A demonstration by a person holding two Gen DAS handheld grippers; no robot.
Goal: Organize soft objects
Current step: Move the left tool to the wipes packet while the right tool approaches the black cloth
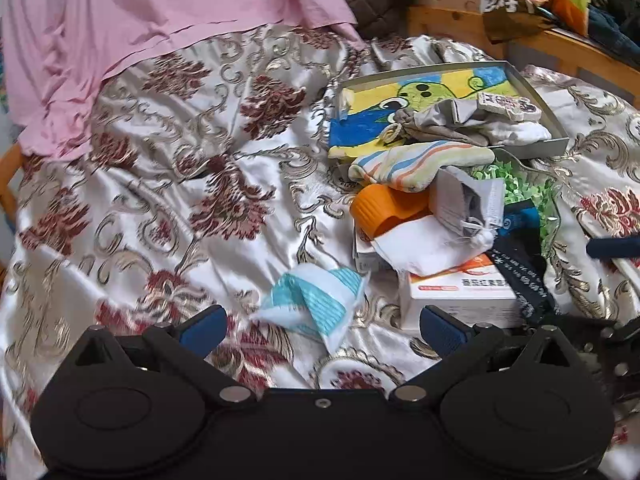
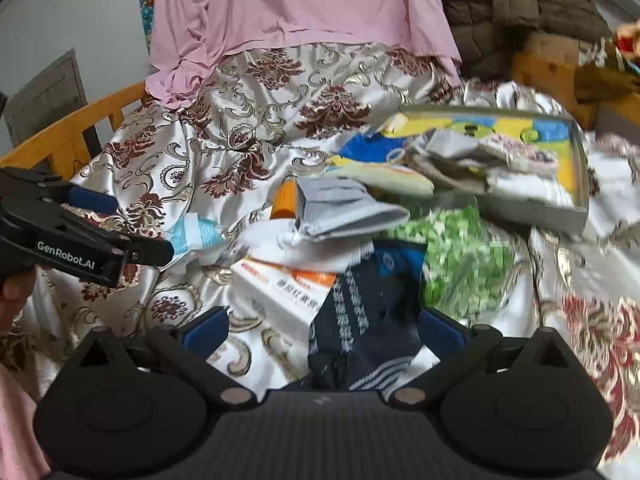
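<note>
A heap of soft things lies on a floral satin bedspread (image 1: 180, 152). A grey metal tray (image 1: 556, 120) holds a colourful towel (image 1: 400, 96) and pale socks. In front of it are a striped sock (image 1: 420, 164), a grey sock (image 1: 468, 200), a white sock (image 1: 424, 248) and a dark patterned sock (image 2: 360, 320). My left gripper (image 1: 322, 326) is open just behind a crumpled teal-and-white cloth (image 1: 316, 300). My right gripper (image 2: 323, 328) is open, and the dark sock lies between its fingers. The left gripper (image 2: 132, 224) also shows at the left of the right wrist view.
An orange-and-white carton (image 1: 460, 292), an orange-capped bottle (image 1: 380, 208) and green shredded material (image 2: 460, 264) sit within the heap. A pink sheet (image 1: 140, 20) hangs at the back beside a brown quilted jacket (image 2: 532, 0). A wooden rail (image 2: 72, 128) runs along the left.
</note>
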